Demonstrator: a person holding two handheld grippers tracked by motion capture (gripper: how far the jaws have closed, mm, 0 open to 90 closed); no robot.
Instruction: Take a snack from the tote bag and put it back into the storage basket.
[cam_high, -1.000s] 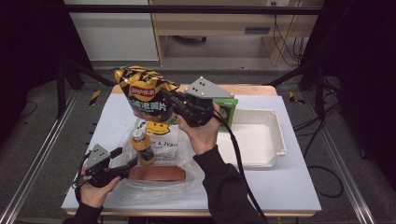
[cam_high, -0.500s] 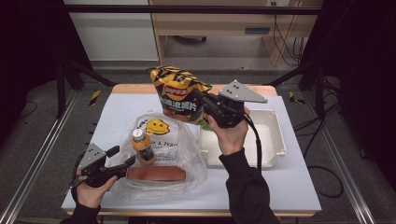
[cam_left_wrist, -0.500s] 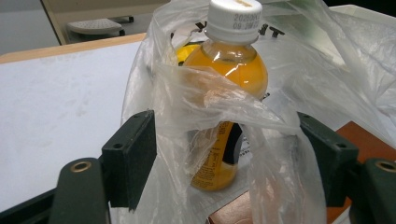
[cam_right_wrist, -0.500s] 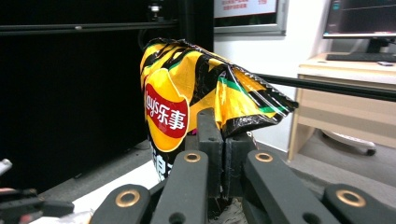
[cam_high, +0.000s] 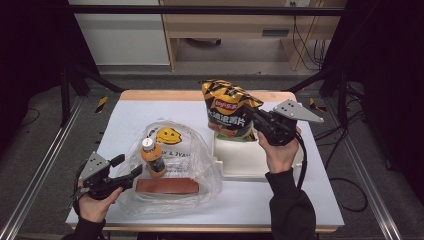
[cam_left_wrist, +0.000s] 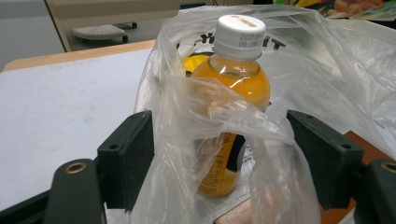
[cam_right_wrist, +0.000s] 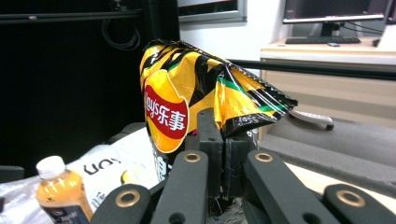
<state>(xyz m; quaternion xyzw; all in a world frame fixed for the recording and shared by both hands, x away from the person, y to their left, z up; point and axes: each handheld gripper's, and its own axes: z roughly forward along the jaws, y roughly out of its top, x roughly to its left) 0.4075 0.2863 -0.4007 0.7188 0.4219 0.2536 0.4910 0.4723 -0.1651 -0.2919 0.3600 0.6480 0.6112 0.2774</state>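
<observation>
The right gripper (cam_high: 252, 116) is held up over the table by a hand in a dark sleeve, the forearm rising from the near edge. Its black jaws are pressed together on the edge of a chip bag (cam_high: 229, 111), glossy and crinkled, yellow and black with a red logo. The bag hangs upright above the far end of a white tray (cam_high: 250, 162), which is shallow and rectangular with smooth walls.

The left gripper (cam_high: 126, 170) lies low near the left front corner of the table, the hand under it. Its jaws have just been opening and now stand spread, with thin, wrinkled film of a clear plastic bag (cam_high: 200, 165) between them. Inside this bag a small bottle (cam_high: 152, 158) of orange drink stands upright, with a white ribbed cap, and a flat reddish-brown box (cam_high: 166, 186) lies just in front of it.
</observation>
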